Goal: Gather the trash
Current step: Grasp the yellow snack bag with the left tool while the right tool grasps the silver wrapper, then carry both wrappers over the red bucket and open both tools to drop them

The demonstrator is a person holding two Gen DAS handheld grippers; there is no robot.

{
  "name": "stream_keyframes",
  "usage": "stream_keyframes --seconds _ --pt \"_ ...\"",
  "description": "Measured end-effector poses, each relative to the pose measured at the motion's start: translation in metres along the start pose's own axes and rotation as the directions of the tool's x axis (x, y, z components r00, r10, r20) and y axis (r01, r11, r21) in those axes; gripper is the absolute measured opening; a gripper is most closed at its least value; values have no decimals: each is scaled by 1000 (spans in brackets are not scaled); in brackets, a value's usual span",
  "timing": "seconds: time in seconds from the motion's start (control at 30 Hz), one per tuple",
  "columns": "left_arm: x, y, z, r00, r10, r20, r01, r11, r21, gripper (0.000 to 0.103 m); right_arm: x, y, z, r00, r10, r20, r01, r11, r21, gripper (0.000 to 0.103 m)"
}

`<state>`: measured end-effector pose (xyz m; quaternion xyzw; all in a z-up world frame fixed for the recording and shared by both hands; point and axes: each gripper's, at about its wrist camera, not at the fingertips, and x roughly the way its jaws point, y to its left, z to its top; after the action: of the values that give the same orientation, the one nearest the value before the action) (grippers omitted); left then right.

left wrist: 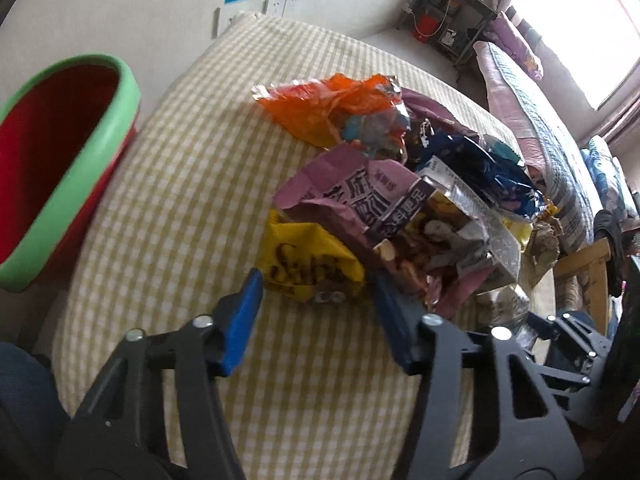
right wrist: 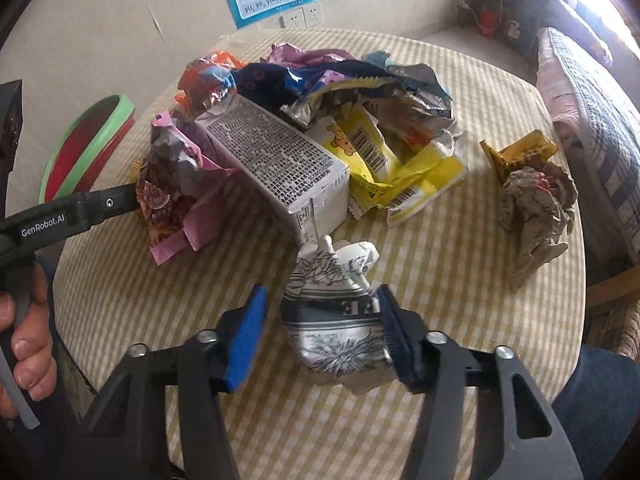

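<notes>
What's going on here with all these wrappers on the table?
A person is clearing snack trash off a checked tablecloth, holding a two-finger gripper in each hand. The left gripper is set around a yellow wrapper at the edge of the pile; the right gripper straddles a crumpled black-and-white pouch, one pad touching it. Neither looks clamped yet. A red bin with a green rim waits beside the table.

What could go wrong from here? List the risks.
1. The right gripper straddles the crumpled black-and-white pouch; its left pad stands clear, so the pouch may slide sideways.
2. The left gripper frames the yellow wrapper, tucked under the pink bag; lifting could drag that along.
3. The bin sits off the table's edge.
</notes>
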<state>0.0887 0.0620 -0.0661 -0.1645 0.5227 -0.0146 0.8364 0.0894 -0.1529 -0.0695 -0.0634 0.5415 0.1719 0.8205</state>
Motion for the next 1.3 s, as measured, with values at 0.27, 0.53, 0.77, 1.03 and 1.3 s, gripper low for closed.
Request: stream_keyframes --seconds 0.27,0.53,0.77,1.03,1.3 --pt "-6 -14 -5 999 -39 13 39 998 43 15 -8 2 -2 1000 3 23 -3 1000 0 43" --pt "-25 -11 -8 999 -30 36 28 999 46 3 -25 6 -2 998 6 61 -6 1000 -1 42" --pt "-49 -7 -12 997 -12 71 8 999 53 3 -41 6 -8 996 9 92 -11 1000 15 42" --pt "-78 5 -15 993 -12 117 7 999 44 3 -67 21 4 987 20 162 -21 1000 5 42" --pt "-103 29 -1 984 11 178 -13 1000 9 3 -85 48 35 973 48 227 -36 998 -56 42"
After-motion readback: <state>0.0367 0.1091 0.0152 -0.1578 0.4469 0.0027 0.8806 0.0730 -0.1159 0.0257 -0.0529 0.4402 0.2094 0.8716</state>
